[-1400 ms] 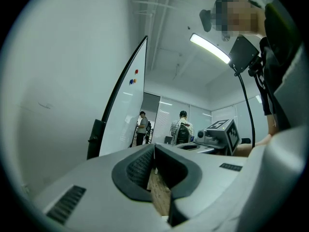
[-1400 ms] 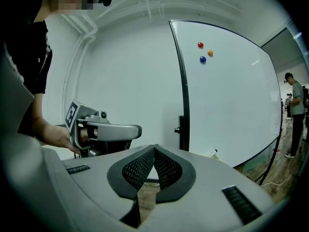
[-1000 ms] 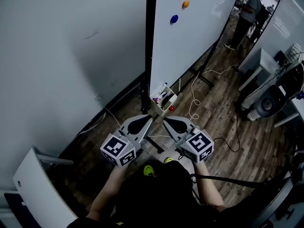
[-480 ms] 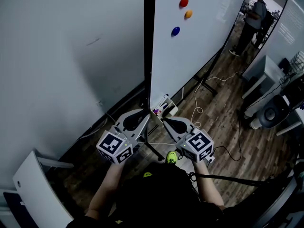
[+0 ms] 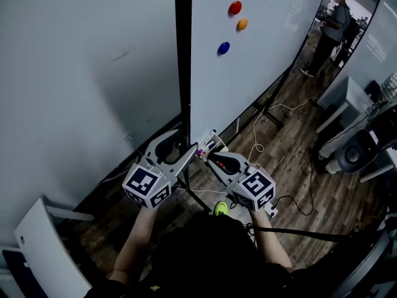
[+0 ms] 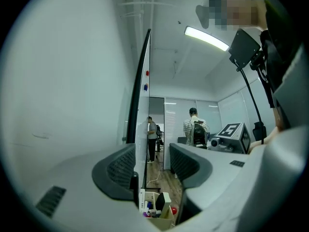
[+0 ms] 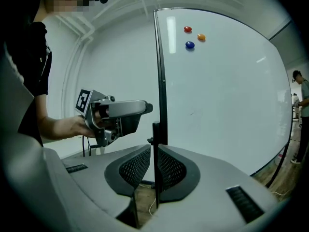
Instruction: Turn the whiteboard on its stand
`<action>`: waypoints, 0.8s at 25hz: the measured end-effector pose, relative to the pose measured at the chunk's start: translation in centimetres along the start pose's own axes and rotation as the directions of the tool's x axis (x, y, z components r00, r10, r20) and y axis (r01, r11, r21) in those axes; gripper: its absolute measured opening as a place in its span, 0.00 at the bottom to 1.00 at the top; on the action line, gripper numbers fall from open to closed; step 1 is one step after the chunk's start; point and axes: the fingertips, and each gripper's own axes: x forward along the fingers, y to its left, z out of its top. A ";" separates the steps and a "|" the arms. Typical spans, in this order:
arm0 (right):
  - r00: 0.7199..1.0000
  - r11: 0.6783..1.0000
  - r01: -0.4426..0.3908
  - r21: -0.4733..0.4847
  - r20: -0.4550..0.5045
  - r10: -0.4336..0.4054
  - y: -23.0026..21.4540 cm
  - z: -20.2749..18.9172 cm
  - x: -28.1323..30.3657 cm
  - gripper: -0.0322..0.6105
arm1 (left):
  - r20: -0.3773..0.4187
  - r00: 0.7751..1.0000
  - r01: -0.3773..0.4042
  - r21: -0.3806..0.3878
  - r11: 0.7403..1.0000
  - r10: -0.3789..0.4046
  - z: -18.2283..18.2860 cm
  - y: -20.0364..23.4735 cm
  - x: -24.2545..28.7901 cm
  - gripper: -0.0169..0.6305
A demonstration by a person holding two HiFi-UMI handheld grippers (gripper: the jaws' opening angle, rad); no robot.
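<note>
We're on dark wood-plank floor [image 5: 291, 160], with a plain pale wall [image 5: 80, 73] at the left. The whiteboard [image 5: 248, 73] stands edge-on to the person, its black frame edge [image 5: 182, 54] running straight up between wall and white face. Red [image 5: 235, 7], orange [image 5: 242, 24] and blue [image 5: 224, 47] magnets sit high on it.

At its foot there's a small tray of markers [image 5: 211, 143], right by the gripper tips. A white cable [image 5: 254, 138] snakes over the floor beyond, and a person [image 5: 335, 17] stands well off at the far end.

The right gripper [image 5: 211, 159] is clamped: in its own view the jaws are closed onto a thin black bar of the frame [image 7: 154, 149]. The left gripper [image 5: 183, 144] has just been opening. Its jaws stand apart with the board's edge [image 6: 141, 129] between them, close to the left jaw and clear of the right.

A second ago that left gripper hung lower, level with the right one, jaws together. Now it's up at the frame, spread wide.
</note>
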 end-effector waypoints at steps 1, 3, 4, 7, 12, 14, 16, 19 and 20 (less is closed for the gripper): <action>1.000 1.000 -0.007 0.000 -0.001 0.007 -0.1 0.1 0.0 0.15 | 0.002 1.000 -0.007 0.011 1.000 0.007 0.3 0.1 0.2 0.35; 1.000 1.000 -0.018 0.000 -0.001 0.018 -0.3 0.3 -0.2 0.15 | 0.007 1.000 -0.025 0.032 0.999 0.025 0.9 0.2 0.7 0.41; 1.000 1.000 -0.022 0.000 -0.001 0.022 -0.4 0.3 -0.3 0.15 | 0.008 0.999 -0.033 0.042 0.999 0.033 1.1 0.3 0.9 0.44; 0.999 0.999 -0.032 -0.003 -0.004 0.032 -0.6 0.1 -0.5 0.15 | 0.013 0.999 -0.051 0.062 0.997 0.050 1.5 0.5 1.3 0.47; 0.999 0.999 -0.040 -0.003 -0.013 0.040 -0.6 0.0 -0.5 0.15 | 0.019 0.998 -0.066 0.094 0.993 0.065 2.0 1.6 1.8 0.48; 0.999 0.999 -0.039 0.002 -0.015 0.039 -0.6 -0.1 -0.5 0.15 | 0.030 0.997 -0.070 0.096 0.993 0.067 2.4 2.1 2.1 0.48; 0.999 0.999 -0.038 0.003 -0.018 0.038 -0.6 -0.2 -0.7 0.15 | 0.042 0.997 -0.073 0.097 0.993 0.069 2.8 2.3 2.5 0.48; 0.999 0.999 -0.031 0.005 -0.021 0.032 -0.6 -0.3 -1.1 0.15 | 0.043 0.997 -0.066 0.108 0.992 0.062 3.3 2.4 3.3 0.48; 0.999 1.000 -0.029 0.008 -0.021 0.029 -0.7 -0.4 -1.2 0.15 | 0.042 0.997 -0.064 0.108 0.992 0.059 3.3 2.5 3.5 0.48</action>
